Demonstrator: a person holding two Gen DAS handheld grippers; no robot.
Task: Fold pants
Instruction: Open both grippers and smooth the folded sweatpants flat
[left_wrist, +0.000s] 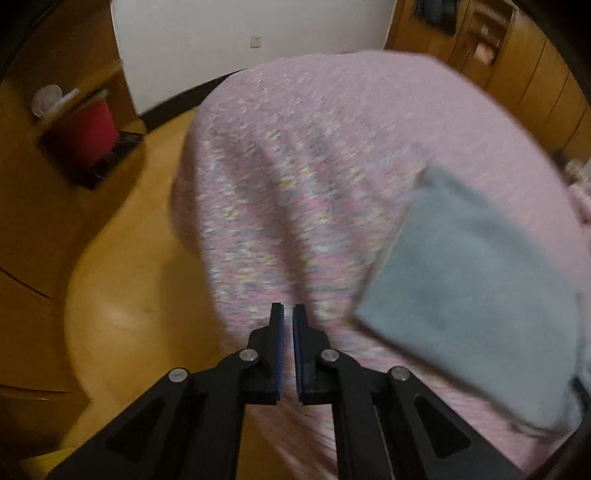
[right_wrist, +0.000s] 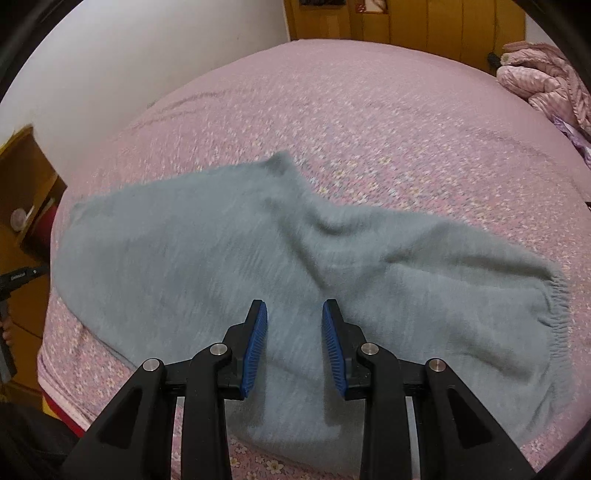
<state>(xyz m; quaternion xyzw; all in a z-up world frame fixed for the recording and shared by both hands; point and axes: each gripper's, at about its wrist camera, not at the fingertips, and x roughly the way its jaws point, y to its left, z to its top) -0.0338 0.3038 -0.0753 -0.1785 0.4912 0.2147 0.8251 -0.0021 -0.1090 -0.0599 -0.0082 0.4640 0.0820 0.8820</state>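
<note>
Grey pants (right_wrist: 258, 258) under parted right claw (right_wrist: 294, 314); left claw (left_wrist: 288, 314) closed (empty).

Left gripper (left_wrist: 288, 308) and right gripper (right_wrist: 294, 306): black linkage arms, round silver pivot screws behind the fingertips, ribbed blue pads (right_wrist: 255, 350) on the inner finger faces.

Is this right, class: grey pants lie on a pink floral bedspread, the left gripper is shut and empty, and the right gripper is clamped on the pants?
One detail is wrong. The right gripper is not clamped on the grey pants: the right wrist view shows its jaws apart, nothing between them. The pink floral bedspread and the shut, empty left gripper are correct.
</note>
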